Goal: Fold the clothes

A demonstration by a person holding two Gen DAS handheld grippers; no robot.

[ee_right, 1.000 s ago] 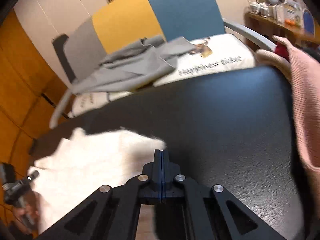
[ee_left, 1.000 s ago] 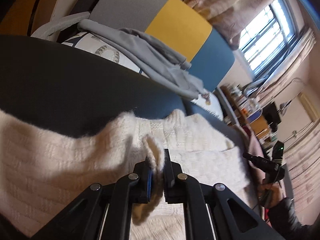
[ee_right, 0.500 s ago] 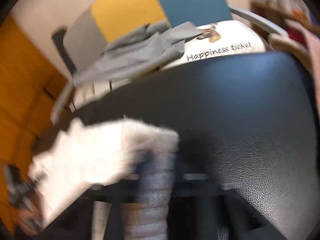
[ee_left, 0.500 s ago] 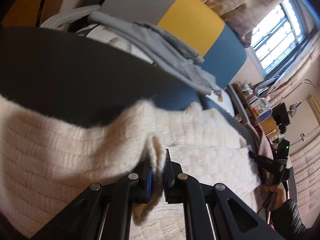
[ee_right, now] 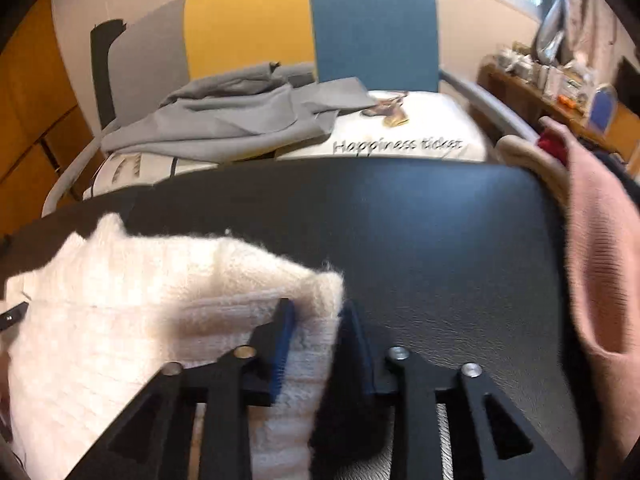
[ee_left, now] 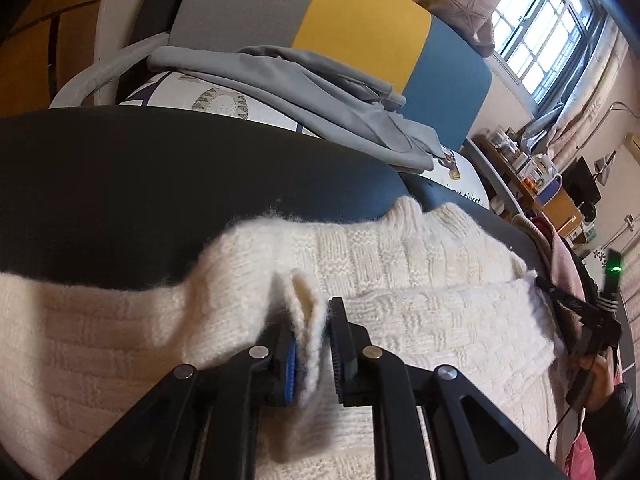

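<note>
I had the cream knitted sweater [ee_left: 420, 280] spread over the black desk [ee_right: 420, 240], lying toward the near edge, with bare black surface beyond it up to the far edge. My left tool [ee_left: 312, 344] had a raised fold of the knit standing between its jaws. The jaws had just been opening, and the fold leaned on the blue pad with a gap on the other side, so I judged it let go rather than gripped.

My right tool [ee_right: 316, 344] stood at the sweater's right edge. Its jaws had also just been opening, and the fuzzy corner of the knit sat between them without being pressed. From the left wrist view I could see that right tool far off at the sweater's other end, with my hand [ee_left: 600, 380] behind it.

The sweater looked thick, soft and limp, with a fuzzy nap. I expected it to sag and drag rather than slide cleanly, and to bunch up if pinched in the middle. I thought the best hold would be at a hem, cuff or corner, one on each side, taking a full double layer so the loose knit would not stretch or snag.

Beyond the far edge of the desk stood a chair [ee_right: 320, 40] in grey, yellow and blue, with a grey garment [ee_right: 240, 120] heaped on a white cushion [ee_right: 420, 132]. The cushion read "Happiness ticket". A pink knit [ee_right: 600, 260] hung over the right edge of the desk.
</note>
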